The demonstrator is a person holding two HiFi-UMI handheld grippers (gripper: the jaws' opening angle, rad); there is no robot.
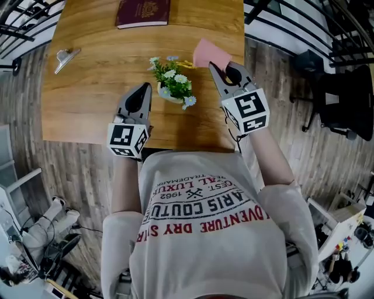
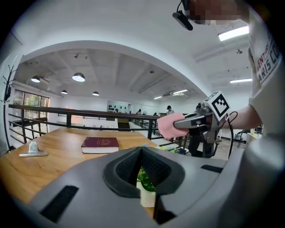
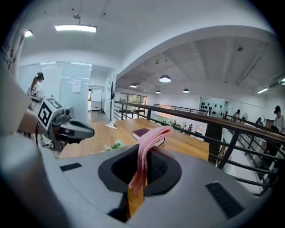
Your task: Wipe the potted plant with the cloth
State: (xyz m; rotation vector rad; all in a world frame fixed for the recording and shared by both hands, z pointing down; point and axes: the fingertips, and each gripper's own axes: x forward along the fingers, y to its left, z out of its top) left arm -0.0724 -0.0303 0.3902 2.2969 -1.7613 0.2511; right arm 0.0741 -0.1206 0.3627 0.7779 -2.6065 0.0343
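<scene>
Pink cloth [image 1: 210, 54] is clamped in the right claw [image 1: 223, 70], folded edge-on between the pads. Its long axis runs straight out past the tips toward eleven o'clock in the head view, and the free end curls over. It sits at one o'clock of the potted plant [image 1: 173, 84], just beside the top blooms. The plant stands upright in a white pot near the six o'clock edge of the counter [image 1: 93, 105], between the two claws. The left claw [image 1: 142, 92] is at the plant's nine o'clock, its jaws pressed together with nothing in them, nose toward twelve. Both forearms reach forward from the chest, marker cubes nearest the person. A maroon book [image 1: 143, 13] lies at the far edge.
</scene>
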